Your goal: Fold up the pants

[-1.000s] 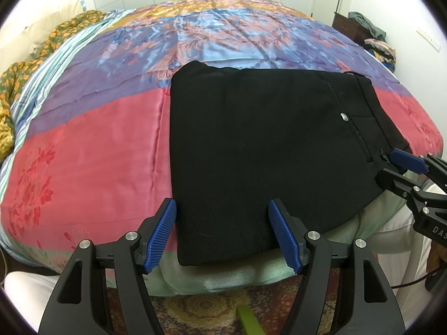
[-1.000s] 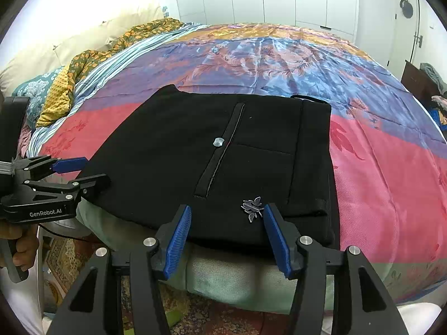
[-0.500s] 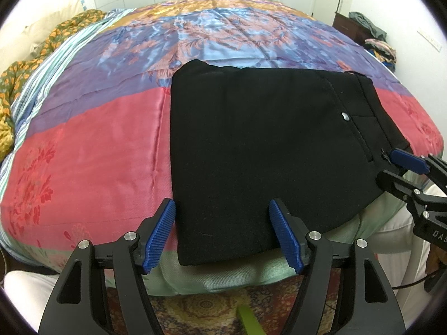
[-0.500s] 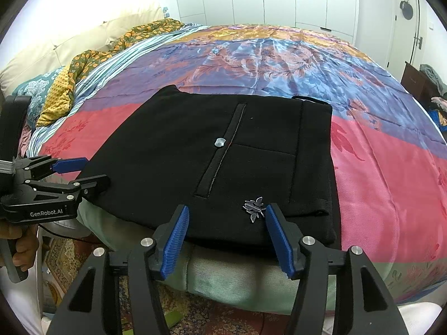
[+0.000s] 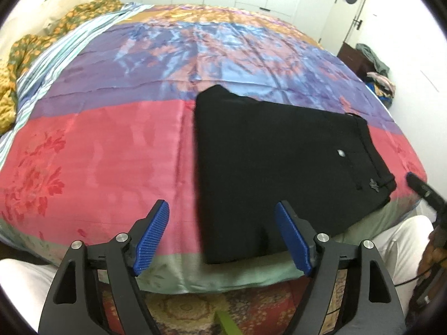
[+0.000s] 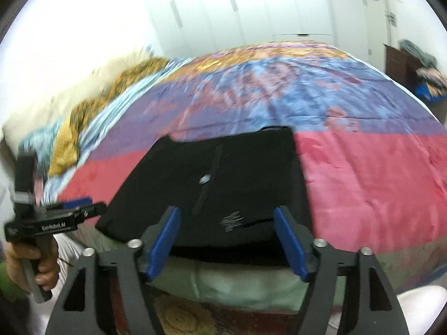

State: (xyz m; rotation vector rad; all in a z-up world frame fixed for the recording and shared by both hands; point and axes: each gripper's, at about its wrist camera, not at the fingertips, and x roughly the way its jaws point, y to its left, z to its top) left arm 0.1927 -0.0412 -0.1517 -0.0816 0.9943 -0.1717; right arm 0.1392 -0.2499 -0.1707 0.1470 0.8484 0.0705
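Progress: I judge the fold all but done; the pants (image 5: 273, 167) lie as a flat black rectangle, perhaps only needing a final tidy.
Pants: on the bedspread (image 5: 111, 145), at its near edge, right of centre.
Left gripper (image 5: 223, 237): jaws have just been opening, nothing between the pads; the pants' near left corner lies just beyond.
Right gripper (image 6: 227, 241): jaws likewise just opening, empty, above the near waistband end.

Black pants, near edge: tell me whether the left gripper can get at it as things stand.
Probably yes. The left gripper is open and empty, the folded black pants lie flat on the bedspread just ahead of it, and nothing sits between them.
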